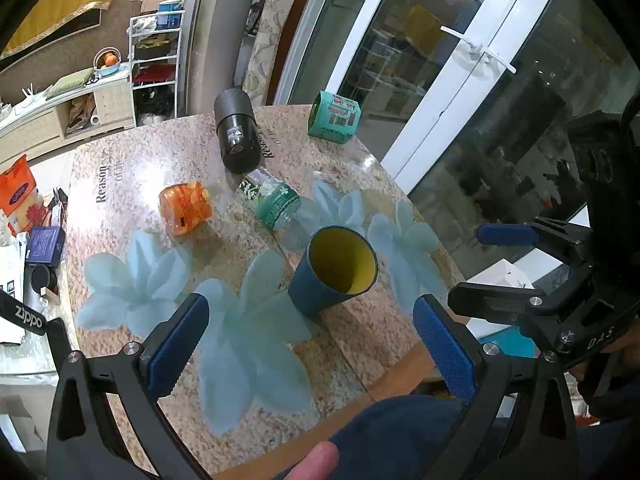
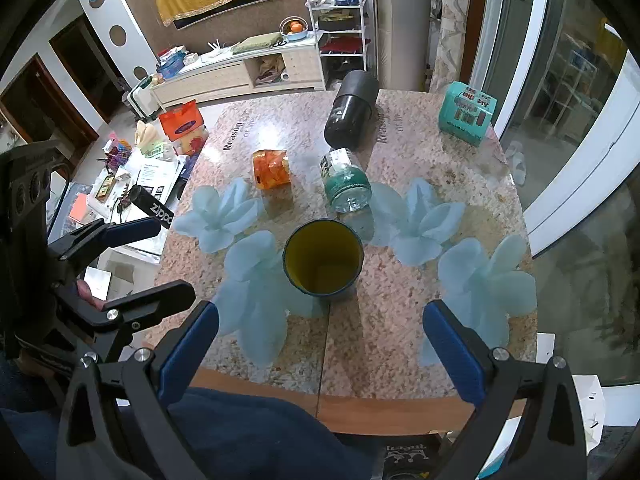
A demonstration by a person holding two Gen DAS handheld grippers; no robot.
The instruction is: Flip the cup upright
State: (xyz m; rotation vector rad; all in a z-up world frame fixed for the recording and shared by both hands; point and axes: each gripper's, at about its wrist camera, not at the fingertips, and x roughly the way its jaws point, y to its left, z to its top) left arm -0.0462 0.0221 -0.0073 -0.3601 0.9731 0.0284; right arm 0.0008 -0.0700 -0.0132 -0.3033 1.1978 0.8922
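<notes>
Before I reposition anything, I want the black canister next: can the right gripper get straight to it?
Probably not straight: the cup and the bottle stand between the open right gripper and the canister.

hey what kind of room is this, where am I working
Most likely a lived-in home living or dining room: a flower-printed table beside a glass patio door, a low white cabinet with a fruit bowl, and a shelf rack.

I have both tools spread wide and gripping nothing, my left tool (image 1: 312, 344) and my right tool (image 2: 320, 344) held side by side and apart, each angled downward, with a fingertip (image 1: 320, 458) of mine showing low in the left wrist view.
</notes>
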